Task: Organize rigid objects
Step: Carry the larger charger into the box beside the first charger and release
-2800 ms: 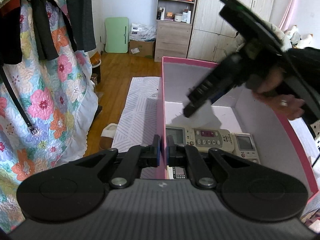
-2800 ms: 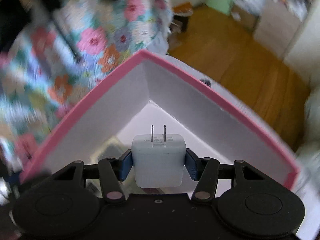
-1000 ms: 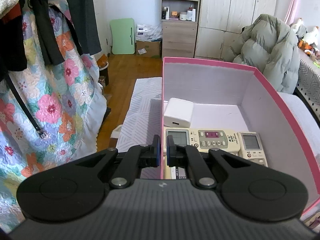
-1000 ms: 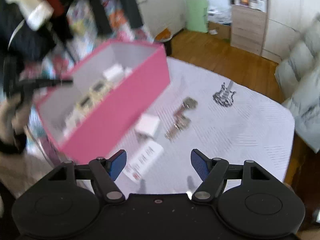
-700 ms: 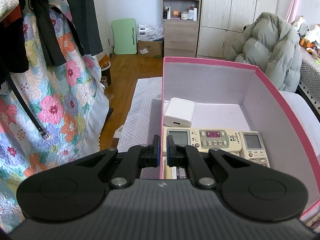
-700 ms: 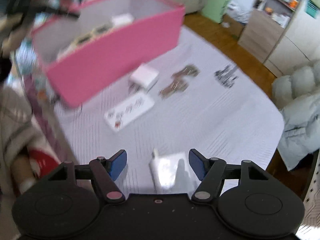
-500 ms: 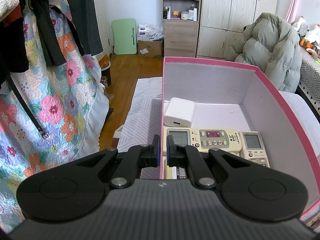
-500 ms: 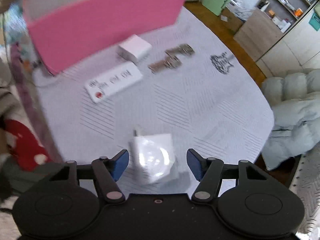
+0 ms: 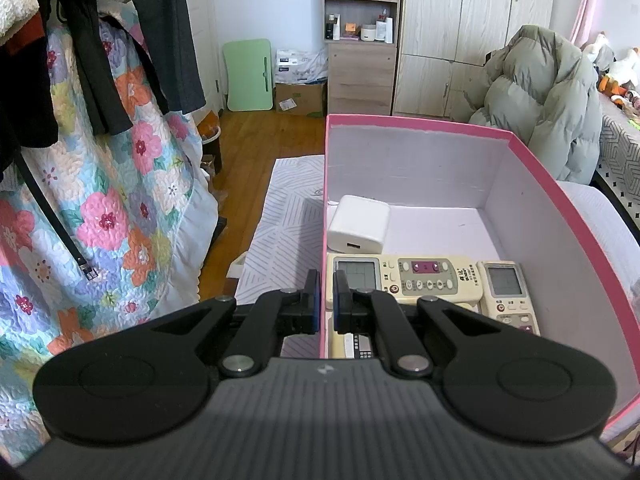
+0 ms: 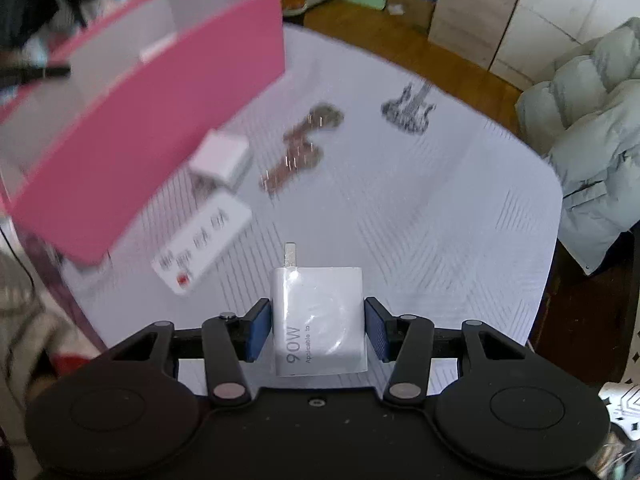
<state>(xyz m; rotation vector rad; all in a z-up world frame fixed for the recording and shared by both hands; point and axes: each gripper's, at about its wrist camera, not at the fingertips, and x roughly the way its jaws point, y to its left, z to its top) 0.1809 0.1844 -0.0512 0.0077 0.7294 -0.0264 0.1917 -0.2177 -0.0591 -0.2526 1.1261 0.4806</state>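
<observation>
My left gripper [image 9: 326, 300] is shut on the near left wall of the pink box [image 9: 400, 122] and holds it. Inside lie a white charger [image 9: 358, 224] and two cream remotes [image 9: 404, 278], [image 9: 506, 290]. My right gripper [image 10: 318, 328] is open around a white 90W charger [image 10: 320, 320] on the white table; its blue pads [image 10: 258, 330] stand just beside the charger's sides. The pink box [image 10: 168, 112] is at the upper left in the right wrist view.
On the table lie a white power strip [image 10: 202, 246], a small white adapter [image 10: 222, 156], brown metal pieces [image 10: 298, 148] and a black guitar-shaped item [image 10: 408, 106]. A floral quilt [image 9: 100, 208] hangs left; a puffy coat [image 9: 540, 96] sits right.
My right gripper let the first charger go in the box, swung out over the table and came down around the 90W charger. My left gripper has held the box wall throughout.
</observation>
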